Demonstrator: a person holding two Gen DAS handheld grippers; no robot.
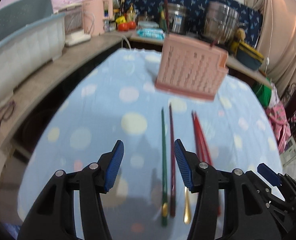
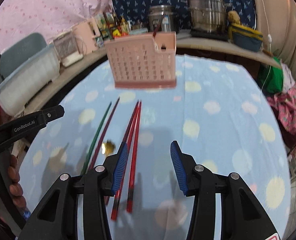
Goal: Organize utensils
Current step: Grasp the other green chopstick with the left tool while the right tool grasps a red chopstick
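A pink slotted utensil holder (image 1: 192, 68) (image 2: 142, 68) stands at the far side of the blue dotted tablecloth (image 1: 88, 120) (image 2: 218, 130), with one dark stick poking out of it. On the cloth lie a green chopstick (image 1: 164, 160) (image 2: 99, 132), a maroon chopstick (image 1: 172, 150) (image 2: 106, 130), a red pair (image 1: 200, 136) (image 2: 134, 140) and a gold spoon (image 1: 187, 210) (image 2: 108, 148). My left gripper (image 1: 148, 152) hangs open over the green and maroon sticks. Above the red pair my right gripper (image 2: 149, 148) is open, and the sticks run close by its left pad.
A counter wraps around the far and left sides with a white and blue tub (image 1: 24, 56), a pink appliance (image 1: 96, 16), bottles, tomatoes and steel pots (image 2: 206, 10). Pink clothes (image 2: 291, 108) pile at the right. A hand (image 2: 14, 176) grips the left tool.
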